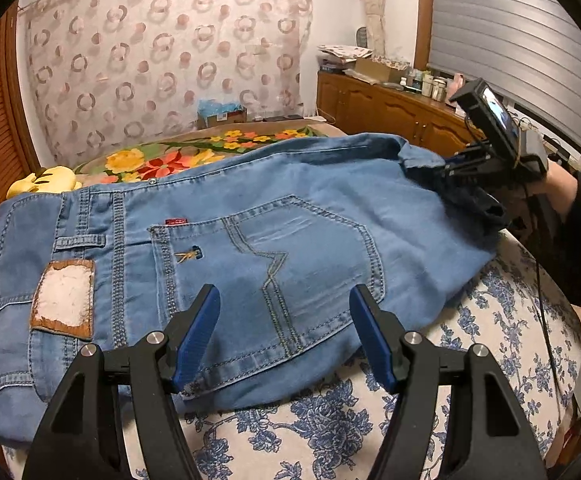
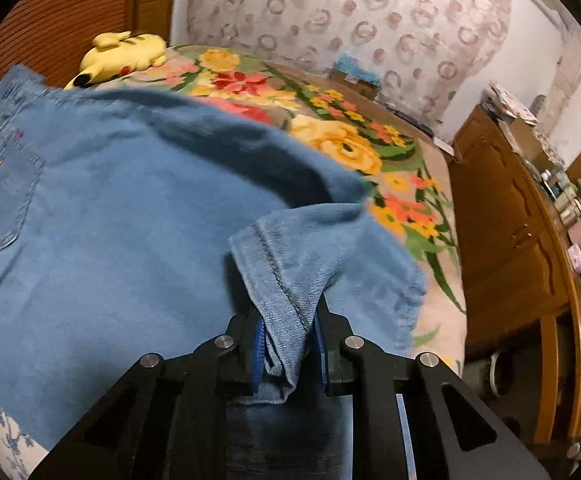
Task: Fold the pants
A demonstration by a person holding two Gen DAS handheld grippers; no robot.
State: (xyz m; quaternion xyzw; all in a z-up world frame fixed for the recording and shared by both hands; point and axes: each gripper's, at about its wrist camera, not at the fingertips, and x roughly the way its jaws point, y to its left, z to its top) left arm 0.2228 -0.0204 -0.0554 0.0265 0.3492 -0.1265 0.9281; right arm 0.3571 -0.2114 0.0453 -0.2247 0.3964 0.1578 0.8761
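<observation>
1. The left wrist view shows the seat of the jeans (image 1: 250, 248): a stitched back pocket (image 1: 274, 280), a worn leather patch (image 1: 64, 300) and a small red tab. The right wrist view shows mostly plain leg cloth and a hem (image 2: 290, 264).
2. Only the left wrist view shows the right tool (image 1: 456, 170) from outside, gripped by a hand (image 1: 546, 188) in a dark sleeve, at the jeans' right end.
3. The jeans lie across a cushion or cover with a blue floral print (image 1: 490, 340), on a bed with a bright flowered blanket (image 2: 354, 148). A yellow plush toy (image 2: 122, 54) sits at the bed's far left, a patterned curtain (image 1: 162, 52) hangs behind, and a wooden cabinet (image 1: 386, 108) crowded with small items stands on the right.
4. The left tool (image 1: 284, 336) stands wide with nothing between its blue pads (image 1: 194, 344), hovering over the near edge of the jeans by the back pocket.
5. The right tool (image 2: 288, 340) is narrowed onto a bunched fold of hem, the denim pinched between its pads and fanning out ahead of them.
</observation>
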